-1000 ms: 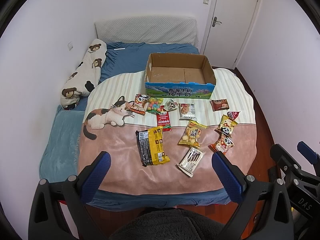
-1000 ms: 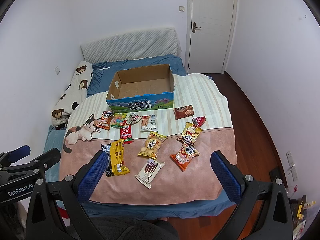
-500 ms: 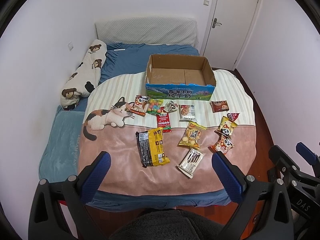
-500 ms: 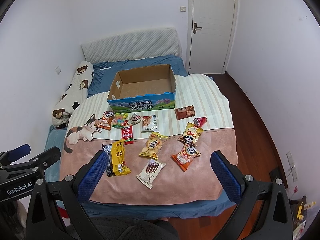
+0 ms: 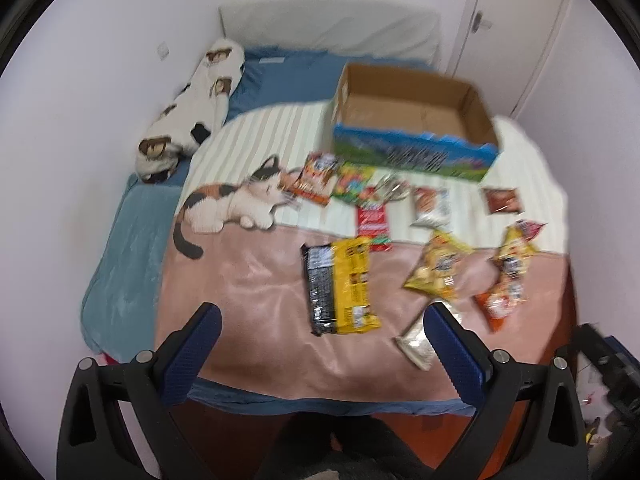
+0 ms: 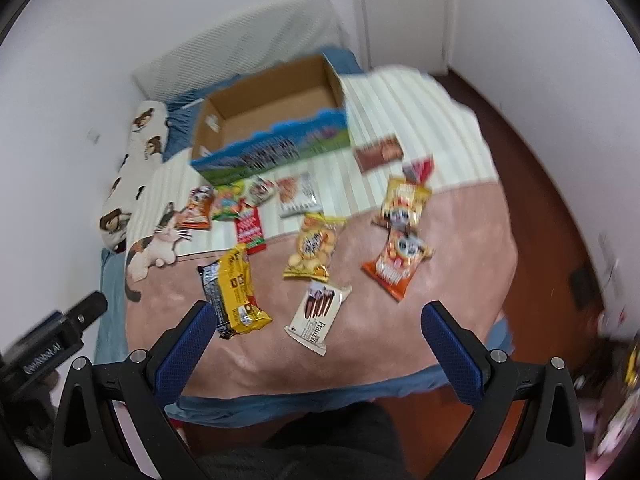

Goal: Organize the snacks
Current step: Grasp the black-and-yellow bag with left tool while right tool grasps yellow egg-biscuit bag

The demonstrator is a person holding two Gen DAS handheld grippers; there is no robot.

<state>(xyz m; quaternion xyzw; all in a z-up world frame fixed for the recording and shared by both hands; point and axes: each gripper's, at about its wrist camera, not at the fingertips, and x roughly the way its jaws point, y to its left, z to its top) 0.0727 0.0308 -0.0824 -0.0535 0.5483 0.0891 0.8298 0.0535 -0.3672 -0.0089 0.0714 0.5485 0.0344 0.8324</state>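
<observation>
Blue-padded fingers of the left gripper (image 5: 320,340) and right gripper (image 6: 318,338) gape wide, holding nothing, near the snacks (image 6: 310,248); box (image 6: 272,120) lies far.

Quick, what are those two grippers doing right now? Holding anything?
Left gripper: open, holding nothing, above the bed's near edge.
Right gripper: open, holding nothing.

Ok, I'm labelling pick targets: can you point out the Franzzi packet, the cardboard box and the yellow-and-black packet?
Franzzi packet (image 6: 318,317): right wrist view, middle of its cream front.
Cardboard box (image 6: 276,102): right wrist view, bare brown floor inside.
Yellow-and-black packet (image 5: 341,285): left wrist view, centre of its face.
</observation>
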